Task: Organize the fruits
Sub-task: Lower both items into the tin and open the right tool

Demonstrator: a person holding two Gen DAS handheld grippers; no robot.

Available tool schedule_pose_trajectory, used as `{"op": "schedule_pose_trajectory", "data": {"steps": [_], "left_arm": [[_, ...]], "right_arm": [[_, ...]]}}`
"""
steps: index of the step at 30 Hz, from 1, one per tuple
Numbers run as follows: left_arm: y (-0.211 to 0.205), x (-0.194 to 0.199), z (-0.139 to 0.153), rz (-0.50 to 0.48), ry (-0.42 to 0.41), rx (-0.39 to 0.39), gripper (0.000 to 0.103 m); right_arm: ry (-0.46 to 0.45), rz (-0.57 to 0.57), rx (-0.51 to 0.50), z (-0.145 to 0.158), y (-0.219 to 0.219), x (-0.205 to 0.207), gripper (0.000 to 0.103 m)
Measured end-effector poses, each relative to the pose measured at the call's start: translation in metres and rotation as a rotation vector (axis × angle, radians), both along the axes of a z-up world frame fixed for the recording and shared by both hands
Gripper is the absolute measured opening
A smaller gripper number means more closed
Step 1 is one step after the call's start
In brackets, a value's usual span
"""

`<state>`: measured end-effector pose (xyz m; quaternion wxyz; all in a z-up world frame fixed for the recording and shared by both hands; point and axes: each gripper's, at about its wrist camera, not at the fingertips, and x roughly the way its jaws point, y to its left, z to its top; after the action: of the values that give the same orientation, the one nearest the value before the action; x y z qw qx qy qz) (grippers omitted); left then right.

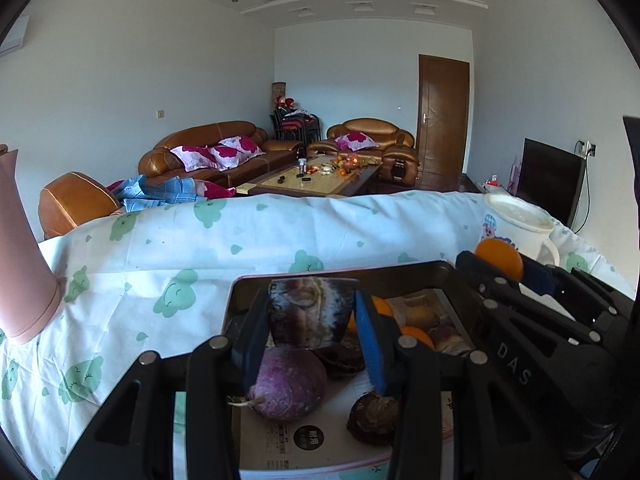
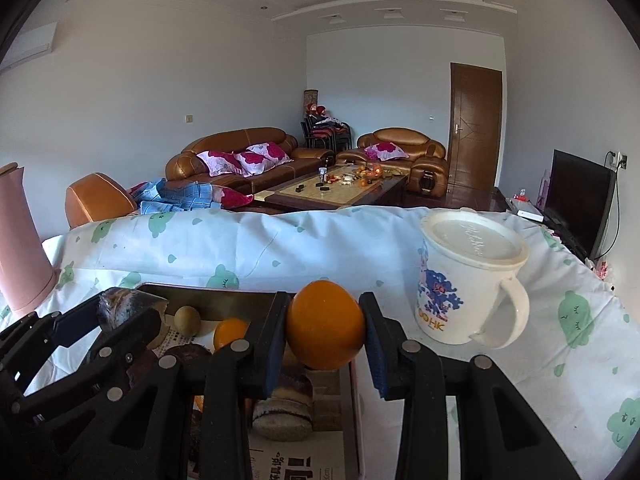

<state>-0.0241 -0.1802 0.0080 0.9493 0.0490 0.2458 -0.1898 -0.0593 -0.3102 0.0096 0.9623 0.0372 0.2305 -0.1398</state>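
My left gripper (image 1: 310, 320) is shut on a grey-purple cut piece of fruit (image 1: 310, 312), held above a dark metal tray (image 1: 344, 274) lined with newspaper. In the tray lie a round purple fruit (image 1: 286, 388), a dark brown one (image 1: 372, 420), oranges (image 1: 416, 336) and a kiwi (image 1: 420, 316). My right gripper (image 2: 325, 332) is shut on an orange (image 2: 325, 326), held over the tray's right edge (image 2: 352, 400); this orange also shows in the left wrist view (image 1: 500, 258). The kiwi (image 2: 187, 320) and another orange (image 2: 230, 332) lie further back in the tray.
A white lidded mug (image 2: 468, 276) with a cartoon print stands right of the tray. A pink jug (image 1: 20, 248) stands at the far left. The table is covered with a white cloth (image 1: 200, 240) printed with green figures. Sofas and a coffee table lie beyond.
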Motion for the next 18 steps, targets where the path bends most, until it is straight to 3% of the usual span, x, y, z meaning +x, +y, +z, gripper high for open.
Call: {"op": "schedule_pose_trajectory", "data": {"steps": [18], "left_arm": [[0.000,0.008,-0.003,0.014,0.033,0.004,0.043]], "right_arm": [[0.112,0.097,0.086,-0.013,-0.002,0.028,0.037]]}}
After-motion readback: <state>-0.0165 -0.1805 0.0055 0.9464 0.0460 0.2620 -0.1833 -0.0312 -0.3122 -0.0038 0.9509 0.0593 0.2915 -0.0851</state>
